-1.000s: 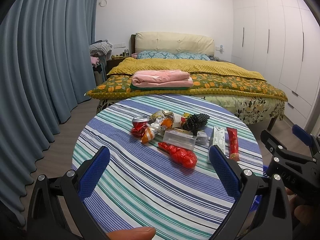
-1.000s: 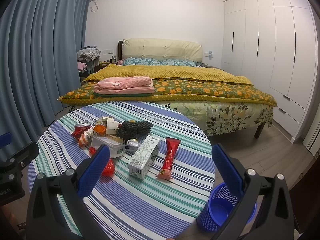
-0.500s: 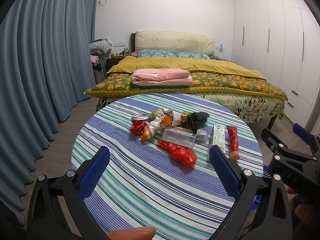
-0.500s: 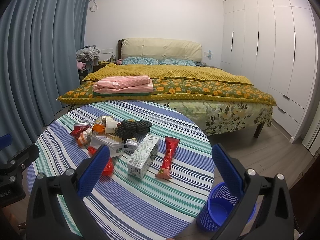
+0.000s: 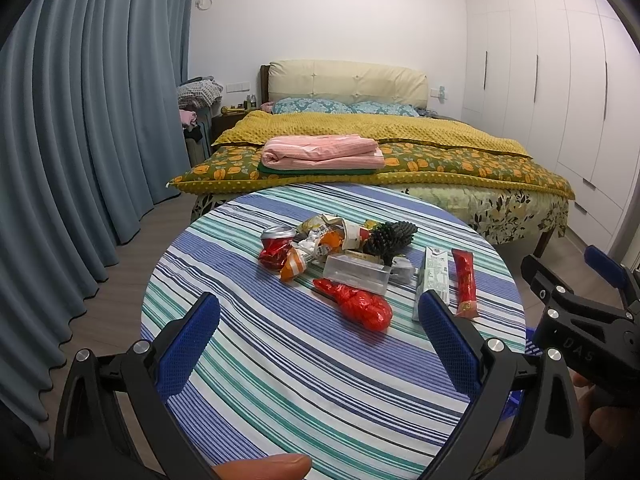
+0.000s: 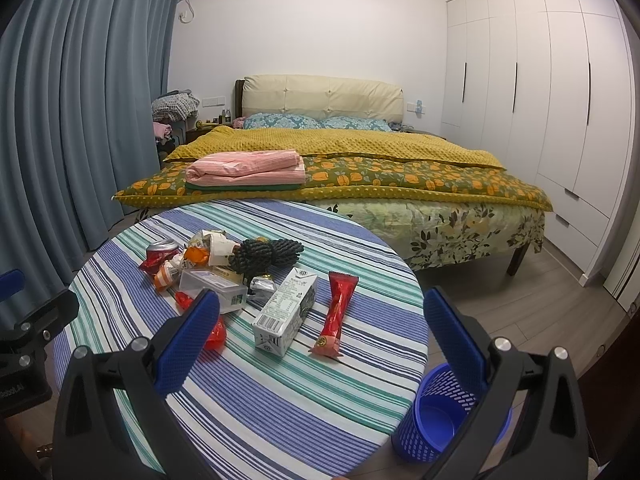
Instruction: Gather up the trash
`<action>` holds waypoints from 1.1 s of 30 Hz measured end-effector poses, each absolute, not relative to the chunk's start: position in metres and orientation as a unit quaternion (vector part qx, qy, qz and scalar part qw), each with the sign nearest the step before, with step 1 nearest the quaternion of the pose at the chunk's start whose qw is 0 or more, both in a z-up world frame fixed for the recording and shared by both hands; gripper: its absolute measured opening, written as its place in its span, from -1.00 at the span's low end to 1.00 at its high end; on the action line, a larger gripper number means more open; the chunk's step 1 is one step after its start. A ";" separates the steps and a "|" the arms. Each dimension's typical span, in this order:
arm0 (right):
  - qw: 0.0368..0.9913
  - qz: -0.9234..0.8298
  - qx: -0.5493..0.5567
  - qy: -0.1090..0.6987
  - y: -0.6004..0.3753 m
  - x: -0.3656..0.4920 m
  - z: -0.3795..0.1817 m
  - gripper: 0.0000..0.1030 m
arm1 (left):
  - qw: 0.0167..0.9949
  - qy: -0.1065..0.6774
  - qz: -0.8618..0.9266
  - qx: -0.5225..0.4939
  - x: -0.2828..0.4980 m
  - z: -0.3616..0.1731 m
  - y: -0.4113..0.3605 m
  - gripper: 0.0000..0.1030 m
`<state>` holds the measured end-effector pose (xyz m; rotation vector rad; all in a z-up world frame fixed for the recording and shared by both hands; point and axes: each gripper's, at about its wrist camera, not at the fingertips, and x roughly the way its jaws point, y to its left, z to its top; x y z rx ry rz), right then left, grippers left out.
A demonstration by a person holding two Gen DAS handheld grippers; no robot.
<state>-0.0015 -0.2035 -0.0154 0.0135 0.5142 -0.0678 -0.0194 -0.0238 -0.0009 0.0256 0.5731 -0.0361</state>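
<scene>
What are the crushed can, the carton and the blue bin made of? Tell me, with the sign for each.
Crushed can: thin glossy metal, likely aluminium; dented, silver top.
Carton: matte printed paperboard; crisp folded edges, barcode.
Blue bin: probably moulded plastic; perforated wall, even colour.

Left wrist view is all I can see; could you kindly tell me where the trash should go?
Observer: A blue perforated plastic waste basket stands on the floor beside the round striped table, on its right.
Operator: Is anything in it?
Observer: No, the part of its bottom I can see looks bare.
Operator: What lies closest to the right gripper?
Observer: The white milk carton, barcode end facing the open right gripper, with the red snack-stick wrapper beside it.
</scene>
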 end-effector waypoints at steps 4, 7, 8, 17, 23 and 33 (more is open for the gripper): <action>0.967 -0.034 0.006 0.254 -0.203 -0.001 -0.015 0.91 | 0.959 0.283 -0.018 0.012 -0.020 -0.001 -0.024 0.91; 0.967 -0.035 0.008 0.254 -0.206 -0.003 -0.017 0.91 | 0.959 0.283 -0.017 0.013 -0.020 -0.001 -0.024 0.91; 0.966 -0.035 0.008 0.255 -0.207 -0.003 -0.018 0.91 | 0.959 0.284 -0.018 0.012 -0.019 -0.001 -0.024 0.91; 0.966 -0.039 0.007 0.256 -0.210 -0.003 -0.020 0.91 | 0.957 0.289 -0.021 0.015 -0.025 -0.016 -0.033 0.91; 0.965 -0.041 0.006 0.258 -0.208 0.001 -0.020 0.91 | 0.956 0.292 -0.021 0.015 -0.025 -0.017 -0.035 0.91; 0.965 -0.043 0.005 0.260 -0.210 0.001 -0.022 0.91 | 0.952 0.306 -0.021 0.011 -0.016 -0.018 -0.030 0.91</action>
